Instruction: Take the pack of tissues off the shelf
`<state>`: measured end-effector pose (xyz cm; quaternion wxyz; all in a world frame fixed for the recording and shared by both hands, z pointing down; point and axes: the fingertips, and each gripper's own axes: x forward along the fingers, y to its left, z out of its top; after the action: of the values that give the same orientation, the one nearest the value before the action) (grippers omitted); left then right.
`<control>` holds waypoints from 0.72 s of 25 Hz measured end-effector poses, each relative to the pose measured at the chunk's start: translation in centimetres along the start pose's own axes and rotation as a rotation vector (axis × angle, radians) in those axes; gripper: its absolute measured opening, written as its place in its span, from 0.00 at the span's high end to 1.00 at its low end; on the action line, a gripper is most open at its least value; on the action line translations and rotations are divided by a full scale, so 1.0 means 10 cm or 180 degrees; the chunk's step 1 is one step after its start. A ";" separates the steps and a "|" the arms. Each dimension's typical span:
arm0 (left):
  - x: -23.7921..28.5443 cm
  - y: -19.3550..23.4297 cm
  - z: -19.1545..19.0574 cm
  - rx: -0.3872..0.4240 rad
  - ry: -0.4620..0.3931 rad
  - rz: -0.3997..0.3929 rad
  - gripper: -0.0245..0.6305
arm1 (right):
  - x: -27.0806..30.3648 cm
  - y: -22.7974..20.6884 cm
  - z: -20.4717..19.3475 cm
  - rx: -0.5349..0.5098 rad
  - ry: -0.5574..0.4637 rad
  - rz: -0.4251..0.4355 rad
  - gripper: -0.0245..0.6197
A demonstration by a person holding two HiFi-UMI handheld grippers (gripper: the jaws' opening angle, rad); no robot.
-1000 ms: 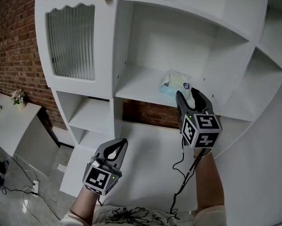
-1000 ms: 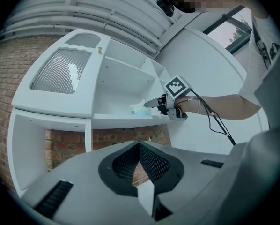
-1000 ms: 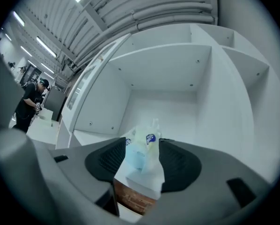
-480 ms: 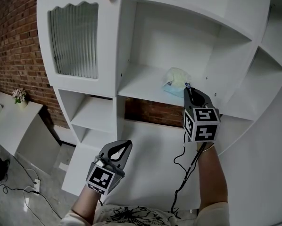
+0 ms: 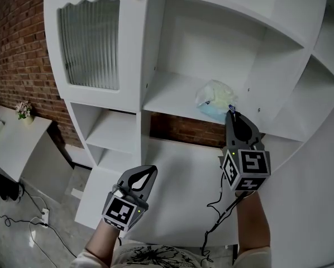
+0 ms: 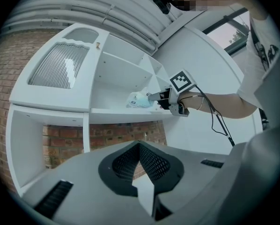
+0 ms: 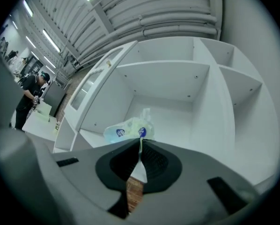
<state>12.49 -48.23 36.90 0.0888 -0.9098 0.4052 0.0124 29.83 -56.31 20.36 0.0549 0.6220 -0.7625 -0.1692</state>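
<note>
While right tool (image 5: 232, 114) pinches wrapper edge, tissue pack (image 5: 214, 98) lies just ahead.

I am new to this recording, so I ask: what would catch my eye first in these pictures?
A pale pack of tissues lies alone on a middle board of the white shelf unit, and the right tongs are shut on its near edge. The left tongs hang shut and empty, lower left.
</note>
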 end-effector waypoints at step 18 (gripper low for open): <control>-0.23 -0.22 -0.18 -0.0179 0.0102 0.0031 0.95 | -1.20 0.77 -1.53 0.0512 0.0400 0.0277 0.94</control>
<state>12.48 -45.43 39.22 0.0566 -0.9101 0.4105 0.0097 29.85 -46.29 38.69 0.0598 0.6001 -0.7950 -0.0657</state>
